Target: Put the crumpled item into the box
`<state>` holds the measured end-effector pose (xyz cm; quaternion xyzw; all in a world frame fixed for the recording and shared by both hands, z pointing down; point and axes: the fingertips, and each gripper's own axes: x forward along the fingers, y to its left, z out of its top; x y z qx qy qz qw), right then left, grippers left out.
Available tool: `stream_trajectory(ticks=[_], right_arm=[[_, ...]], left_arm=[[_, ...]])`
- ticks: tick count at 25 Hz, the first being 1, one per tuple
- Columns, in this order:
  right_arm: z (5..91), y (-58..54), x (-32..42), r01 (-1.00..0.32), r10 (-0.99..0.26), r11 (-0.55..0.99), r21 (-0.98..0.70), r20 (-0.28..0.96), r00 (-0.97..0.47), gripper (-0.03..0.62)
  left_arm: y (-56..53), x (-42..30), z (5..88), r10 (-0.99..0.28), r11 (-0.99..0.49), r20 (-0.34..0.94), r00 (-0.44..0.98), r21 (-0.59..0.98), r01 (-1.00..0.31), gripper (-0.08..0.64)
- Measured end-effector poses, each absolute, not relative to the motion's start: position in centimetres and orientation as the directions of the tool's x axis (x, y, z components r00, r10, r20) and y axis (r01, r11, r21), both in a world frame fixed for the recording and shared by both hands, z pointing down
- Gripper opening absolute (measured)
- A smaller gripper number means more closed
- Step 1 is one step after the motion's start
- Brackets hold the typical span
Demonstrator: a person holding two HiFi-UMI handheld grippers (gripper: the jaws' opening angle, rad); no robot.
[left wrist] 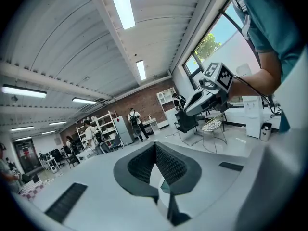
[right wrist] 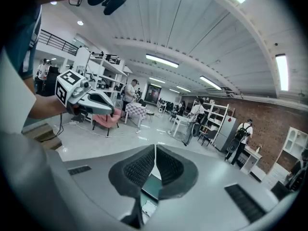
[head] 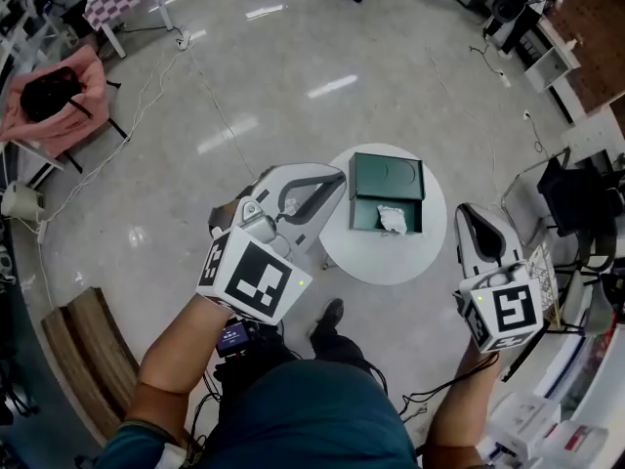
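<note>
A dark green box (head: 386,213) lies open on a small round white table (head: 430,252), its lid (head: 388,176) folded back. The crumpled white item (head: 392,219) sits inside the box. My left gripper (head: 337,178) hovers high over the table's left edge, its jaws shut with nothing between them (left wrist: 155,147). My right gripper (head: 471,211) is raised just off the table's right side, also shut and empty (right wrist: 155,150). Below its jaws in the right gripper view I glimpse the box (right wrist: 153,186) and the crumpled item (right wrist: 147,209).
A pink chair (head: 68,115) with a black bag stands far left, a wooden bench (head: 83,355) near left. A black chair (head: 576,203) and white shelving (head: 547,62) are on the right. Cables trail over the grey floor. People stand at shelves in the background.
</note>
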<state>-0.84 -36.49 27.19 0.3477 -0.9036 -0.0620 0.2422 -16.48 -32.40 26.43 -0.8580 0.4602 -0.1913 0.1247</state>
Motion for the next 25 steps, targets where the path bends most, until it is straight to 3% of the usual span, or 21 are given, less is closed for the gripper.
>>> stream_trajectory(ticks=[10,25], right_arm=[[18.6,-29.5,-3.6,-0.591,-0.691,0.720,0.364,0.305,-0.655,0.037],[15.1,-27.6,-0.1,-0.624,-0.731,0.680,0.384,0.292,-0.617,0.037]], left_arm=[[-27.4,-17.4,20.9,-0.825,-0.554,0.161,0.542,-0.428,-0.714,0.018],[-25.6,-14.9,18.0,-0.805,-0.575,0.162,0.571,-0.454,-0.681,0.018]])
